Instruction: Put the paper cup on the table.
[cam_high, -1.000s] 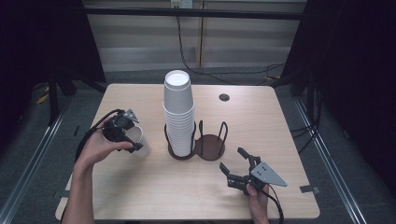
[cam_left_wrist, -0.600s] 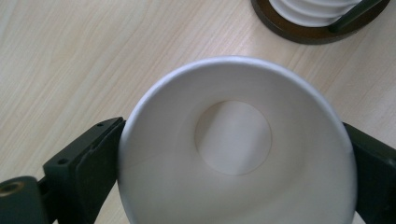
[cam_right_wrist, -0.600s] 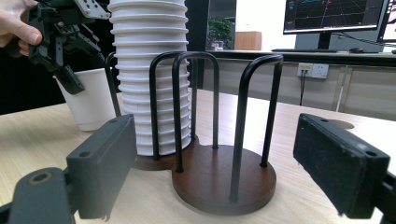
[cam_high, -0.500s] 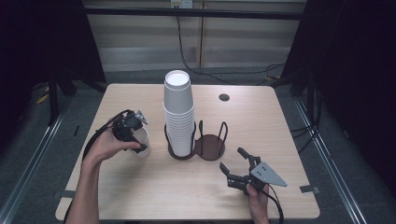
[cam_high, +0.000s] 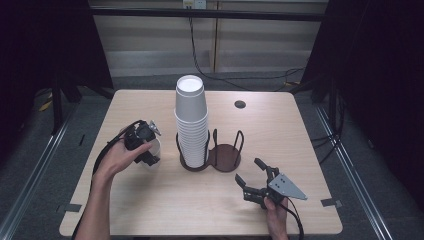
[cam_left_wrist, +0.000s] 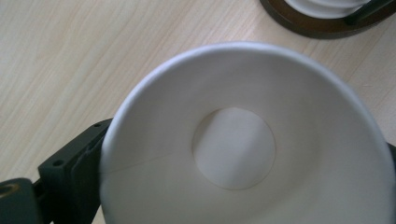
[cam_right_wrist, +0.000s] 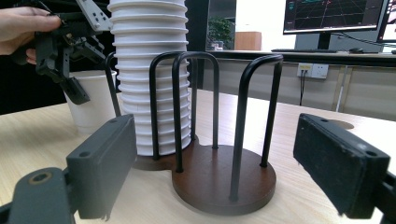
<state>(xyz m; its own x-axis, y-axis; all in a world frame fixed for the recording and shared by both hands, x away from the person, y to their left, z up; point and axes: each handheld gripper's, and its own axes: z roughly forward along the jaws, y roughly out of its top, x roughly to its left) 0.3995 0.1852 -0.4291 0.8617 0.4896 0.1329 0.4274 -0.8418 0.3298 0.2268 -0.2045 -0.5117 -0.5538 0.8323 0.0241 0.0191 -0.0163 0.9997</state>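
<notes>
A single white paper cup (cam_high: 156, 147) stands upright on the table, left of a tall stack of white cups (cam_high: 191, 117). The stack fills the left ring of a dark two-ring holder (cam_high: 226, 156); the right ring (cam_right_wrist: 224, 179) is bare. My left gripper (cam_high: 150, 156) points down over the single cup (cam_left_wrist: 233, 116), which sits between its jaws. Those jaws have just been opening, and the rim looks round and unsqueezed. My right gripper (cam_high: 248, 170) rests low on the table at the front right, open, facing the holder with nothing between its fingers (cam_right_wrist: 100, 163).
A small dark round disc (cam_high: 240, 104) lies near the table's far edge. Cables trail from both grippers. Tape marks sit at the front corners. Bare wood lies in front of the holder and along the left side.
The left hand with the cup has shifted slightly right toward the stack and lower, bringing the cup down onto the table. The right gripper has kept still.
</notes>
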